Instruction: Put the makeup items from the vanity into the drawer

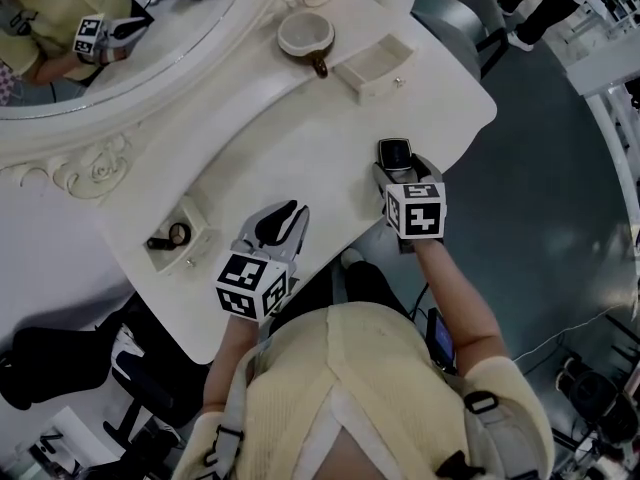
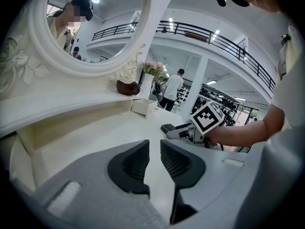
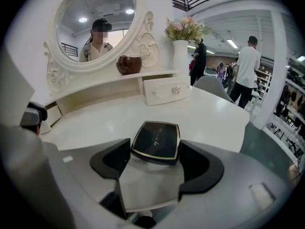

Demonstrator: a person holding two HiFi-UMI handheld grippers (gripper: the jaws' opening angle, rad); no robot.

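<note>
A black compact (image 3: 156, 141) with a gold rim sits between the jaws of my right gripper (image 3: 156, 152), which is shut on its two sides just above the white vanity top (image 1: 300, 138). The head view shows this gripper (image 1: 396, 156) near the vanity's front right edge, with the compact (image 1: 395, 152) at its tip. My left gripper (image 1: 283, 216) hovers over the front left of the top. Its jaws stand a little apart and hold nothing (image 2: 153, 149). The small left drawer (image 1: 196, 218) is open with dark makeup items (image 1: 176, 235) inside. The right drawer (image 1: 375, 66) also stands open.
An oval mirror (image 1: 90, 28) stands at the back of the vanity. A brown bowl (image 1: 305, 33) rests on the shelf above the right drawer, beside a white vase of flowers (image 3: 181, 49). A grey chair (image 3: 212, 87) and walking people stand beyond the right edge.
</note>
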